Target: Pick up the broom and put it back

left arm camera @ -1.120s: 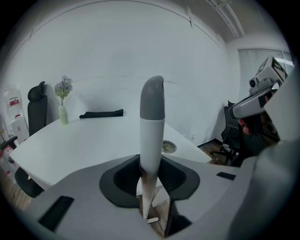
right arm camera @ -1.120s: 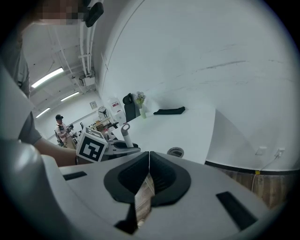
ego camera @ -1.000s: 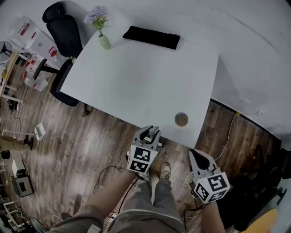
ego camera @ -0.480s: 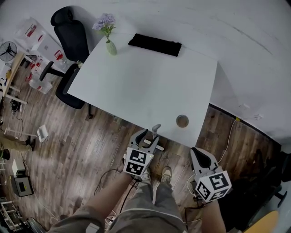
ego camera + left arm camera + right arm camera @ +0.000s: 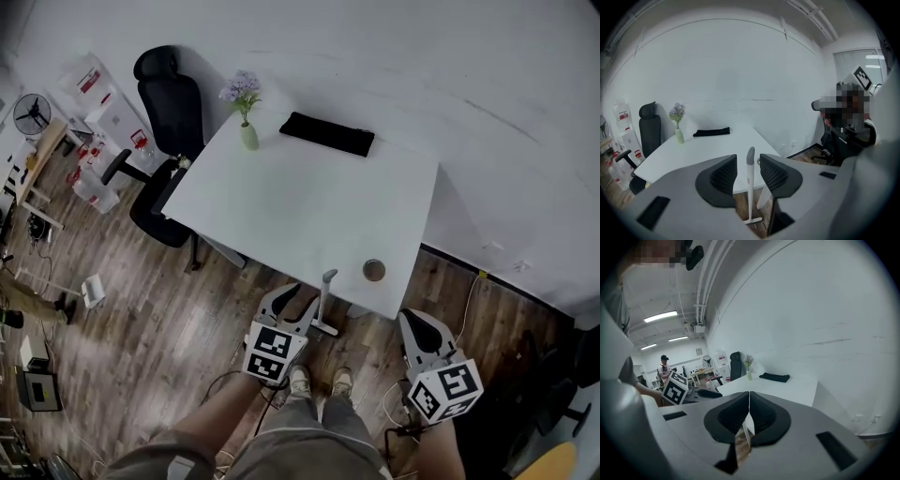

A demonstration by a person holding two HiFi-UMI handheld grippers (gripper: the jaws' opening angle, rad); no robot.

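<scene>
Closing on nothing, left hand-held gripper faces the upright broom; right hand-held gripper has jaws together.

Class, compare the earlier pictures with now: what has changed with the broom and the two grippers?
The left gripper let go of the broom and drew back; its jaws, now closing, hold nothing. The broom stands upright by the table. The right gripper stayed shut and empty.

White counter: vase w/ flowers at far left corner, black cloth along far edge, small round obj nr near right corner. Wood floor: broom upright just beside counter's near edge; black chair at counter's left.
</scene>
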